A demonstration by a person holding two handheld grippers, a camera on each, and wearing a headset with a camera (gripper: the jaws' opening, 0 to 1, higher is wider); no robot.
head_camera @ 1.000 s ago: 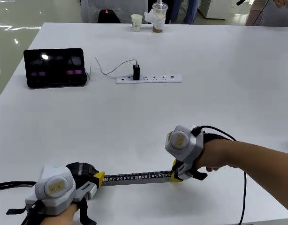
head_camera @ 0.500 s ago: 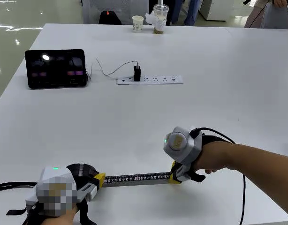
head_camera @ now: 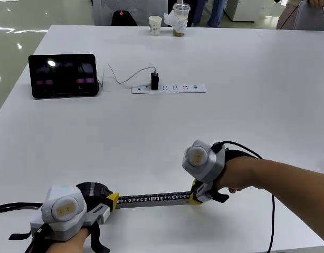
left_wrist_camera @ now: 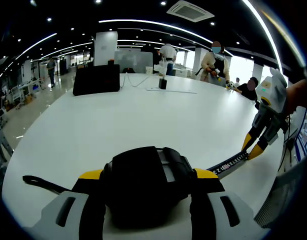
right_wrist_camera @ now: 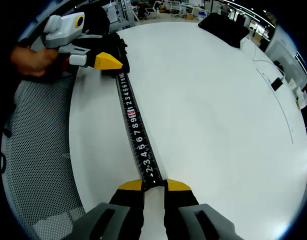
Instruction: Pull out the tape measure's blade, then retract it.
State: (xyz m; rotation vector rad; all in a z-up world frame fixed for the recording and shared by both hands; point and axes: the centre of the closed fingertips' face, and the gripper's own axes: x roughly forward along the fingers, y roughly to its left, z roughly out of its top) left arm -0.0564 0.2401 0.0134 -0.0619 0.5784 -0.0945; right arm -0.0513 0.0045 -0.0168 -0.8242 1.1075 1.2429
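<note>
A black tape measure case point(head_camera: 93, 192) lies at the table's near left, and my left gripper point(head_camera: 105, 202) is shut on it. In the left gripper view the case point(left_wrist_camera: 143, 175) sits between the yellow-tipped jaws of my left gripper point(left_wrist_camera: 148, 173). The dark numbered blade point(head_camera: 151, 199) runs right along the table to my right gripper point(head_camera: 194, 198), which is shut on the blade's tip. In the right gripper view the blade point(right_wrist_camera: 136, 132) leads from my right gripper point(right_wrist_camera: 153, 186) back to the case point(right_wrist_camera: 111, 50).
A dark tablet point(head_camera: 63, 76) stands at the far left. A white power strip point(head_camera: 170, 88) with a black plug and cable lies mid-table. Two cups point(head_camera: 155, 24) stand at the far edge. The table's near edge runs just below both grippers.
Hardly anything: my right gripper has drifted very slightly left with the blade tip. The left gripper and case have stayed put.
</note>
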